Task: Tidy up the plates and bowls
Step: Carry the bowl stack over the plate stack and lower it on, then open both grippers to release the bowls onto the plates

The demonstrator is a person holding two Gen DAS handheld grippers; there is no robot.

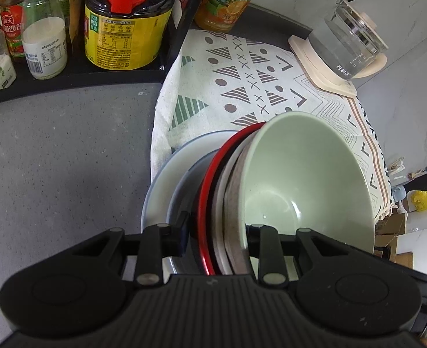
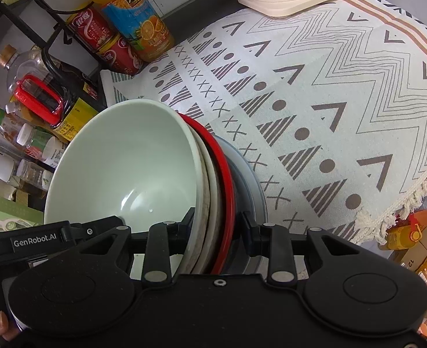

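Observation:
A nested stack of dishes is held between both grippers: a pale green bowl (image 1: 306, 174) on top, then a beige-rimmed bowl (image 1: 233, 203), a red-rimmed bowl (image 1: 206, 191) and grey-blue plates (image 1: 167, 179) below. My left gripper (image 1: 216, 232) is shut on one side of the stack's rims. My right gripper (image 2: 219, 226) is shut on the opposite side, where the green bowl (image 2: 126, 162), the red rim (image 2: 227, 179) and a grey plate (image 2: 251, 185) show. The stack hangs tilted above the patterned cloth (image 2: 329, 101).
A black rack (image 1: 68, 78) holds an oil bottle (image 1: 123, 26), jars and sauce bottles. A glass kettle (image 1: 349, 40) stands on its cream base at the cloth's far end. A juice bottle (image 2: 138, 20) and red cans (image 2: 109, 43) stand by the wall. Grey countertop (image 1: 54, 159) lies left.

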